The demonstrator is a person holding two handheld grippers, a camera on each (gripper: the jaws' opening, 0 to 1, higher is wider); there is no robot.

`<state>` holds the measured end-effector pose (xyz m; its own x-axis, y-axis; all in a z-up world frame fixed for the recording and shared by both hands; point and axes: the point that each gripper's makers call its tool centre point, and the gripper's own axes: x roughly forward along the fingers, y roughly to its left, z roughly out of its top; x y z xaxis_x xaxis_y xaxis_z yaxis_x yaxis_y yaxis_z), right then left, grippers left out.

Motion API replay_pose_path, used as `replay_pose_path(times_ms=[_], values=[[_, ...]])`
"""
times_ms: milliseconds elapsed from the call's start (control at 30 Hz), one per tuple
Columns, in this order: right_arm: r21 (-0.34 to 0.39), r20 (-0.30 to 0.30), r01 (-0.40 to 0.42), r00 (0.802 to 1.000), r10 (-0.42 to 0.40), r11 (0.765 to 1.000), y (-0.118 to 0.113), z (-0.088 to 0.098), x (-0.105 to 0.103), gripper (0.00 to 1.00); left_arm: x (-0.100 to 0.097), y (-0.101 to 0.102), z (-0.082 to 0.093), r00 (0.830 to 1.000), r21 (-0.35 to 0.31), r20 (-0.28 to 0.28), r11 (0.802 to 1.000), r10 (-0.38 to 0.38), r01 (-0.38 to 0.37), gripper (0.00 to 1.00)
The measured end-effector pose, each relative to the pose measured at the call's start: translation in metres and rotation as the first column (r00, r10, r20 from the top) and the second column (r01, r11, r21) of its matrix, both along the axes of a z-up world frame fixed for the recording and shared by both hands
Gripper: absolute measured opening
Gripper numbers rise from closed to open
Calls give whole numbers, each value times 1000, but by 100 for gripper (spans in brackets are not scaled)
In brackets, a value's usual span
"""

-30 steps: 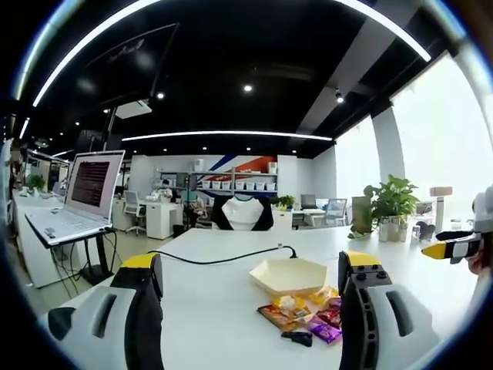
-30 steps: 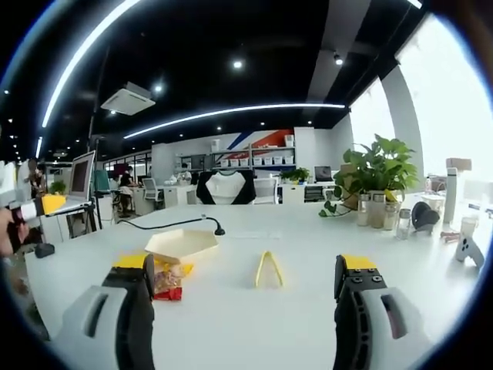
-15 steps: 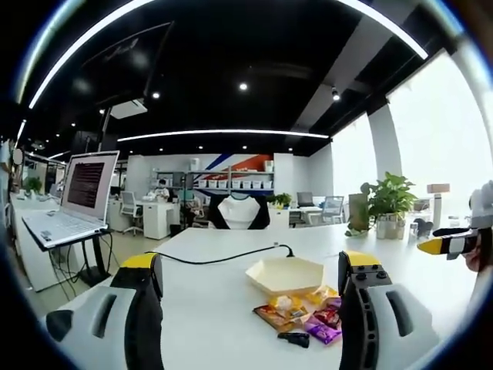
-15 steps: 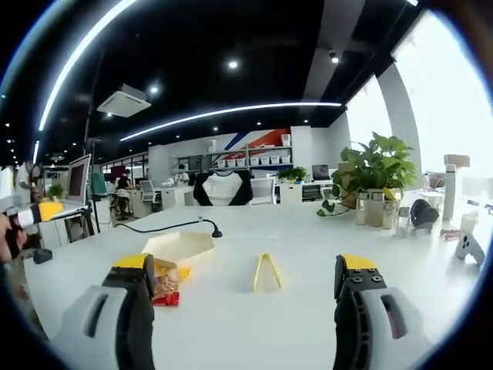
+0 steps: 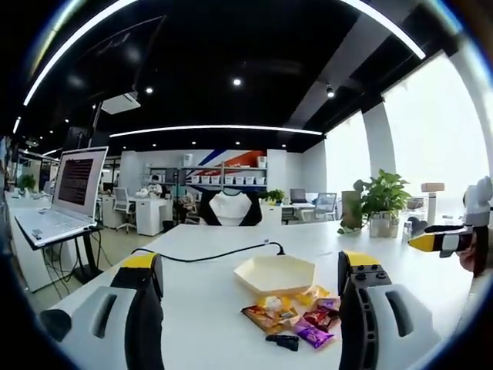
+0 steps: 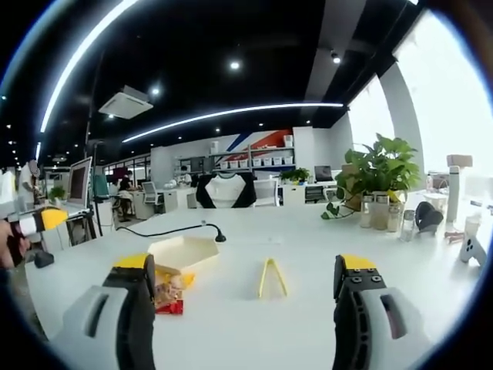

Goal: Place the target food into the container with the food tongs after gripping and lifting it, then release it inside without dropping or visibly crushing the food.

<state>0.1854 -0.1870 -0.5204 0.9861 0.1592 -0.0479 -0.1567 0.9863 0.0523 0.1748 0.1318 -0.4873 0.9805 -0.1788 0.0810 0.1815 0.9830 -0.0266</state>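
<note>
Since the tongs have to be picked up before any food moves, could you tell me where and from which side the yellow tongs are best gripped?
Probably near the joined end. The yellow tongs lie flat on the white table, arms spreading toward the right gripper, the joined tip pointing away. Come down from above with the open fingers straddling both arms, so that closing squeezes them together.

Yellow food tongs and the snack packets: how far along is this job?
Nothing looks done: the pale hexagonal paper tray looks empty. The yellow food tongs lie untouched on the white table, and the pile of wrapped snack packets sits beside the tray. Left gripper and right gripper are open, holding nothing. Grasping tongs, lifting, placing all remain.
</note>
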Motion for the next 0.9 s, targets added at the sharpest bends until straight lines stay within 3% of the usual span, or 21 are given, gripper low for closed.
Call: replay_pose_path(times_ms=[133, 433, 500, 600, 733, 900], values=[[0, 0, -3, 1000, 3, 1000, 1, 3, 0, 98, 1, -6, 2, 1000, -1, -7, 1000, -12, 12, 99], [10, 2, 17, 1000, -17, 1000, -8, 6, -7, 98, 14, -52, 9, 991, 19, -12, 991, -136, 136, 98], [25, 10, 17, 1000, -17, 1000, -10, 8, -9, 98, 22, -69, 16, 980, 32, 38, 981, -195, 194, 98], [34, -3, 21, 1000, -21, 999, -13, 7, -8, 97, 31, -83, 10, 973, 10, -14, 973, -231, 231, 97], [19, -13, 24, 1000, -24, 1000, -15, 6, -8, 97, 44, -102, 12, 965, 32, 0, 964, -263, 263, 95], [18, -15, 25, 1000, -25, 1000, -15, 6, -8, 97, 57, -139, -6, 934, 27, -52, 934, -354, 355, 93]])
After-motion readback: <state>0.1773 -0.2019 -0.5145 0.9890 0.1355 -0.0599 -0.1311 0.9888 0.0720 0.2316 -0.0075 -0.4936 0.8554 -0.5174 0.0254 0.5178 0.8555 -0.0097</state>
